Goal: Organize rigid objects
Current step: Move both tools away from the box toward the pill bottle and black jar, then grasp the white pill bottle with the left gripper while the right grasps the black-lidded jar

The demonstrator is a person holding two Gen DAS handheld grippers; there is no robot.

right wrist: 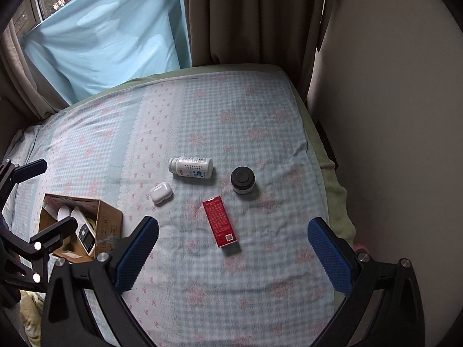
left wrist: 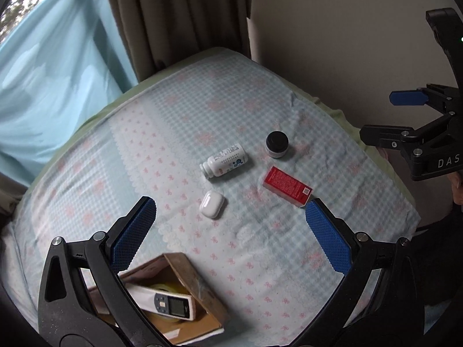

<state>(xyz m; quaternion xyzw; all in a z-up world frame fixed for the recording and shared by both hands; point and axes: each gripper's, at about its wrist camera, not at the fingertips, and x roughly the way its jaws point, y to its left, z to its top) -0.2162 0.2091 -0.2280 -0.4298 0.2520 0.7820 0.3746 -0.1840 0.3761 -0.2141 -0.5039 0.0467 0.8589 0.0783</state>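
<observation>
On the checked bedspread lie a white pill bottle [left wrist: 225, 160] [right wrist: 191, 167] on its side, a white earbud case [left wrist: 212, 204] [right wrist: 161, 192], a red box [left wrist: 287, 187] [right wrist: 220, 222] and a black-lidded jar [left wrist: 277, 144] [right wrist: 243, 180] standing upright. A brown cardboard box [left wrist: 189, 286] [right wrist: 108, 225] holds a white handheld device [left wrist: 167, 305] and a tape roll. My left gripper [left wrist: 231, 222] is open and empty above the bed near the cardboard box. My right gripper [right wrist: 233, 241] is open and empty, hovering just short of the red box.
The bed [right wrist: 231, 289] fills both views. A wall [right wrist: 390, 115] runs along its right side. Brown curtains [right wrist: 246, 14] and a light blue sheet [right wrist: 101, 52] hang at the far end. The right gripper shows at the left wrist view's right edge [left wrist: 405, 115].
</observation>
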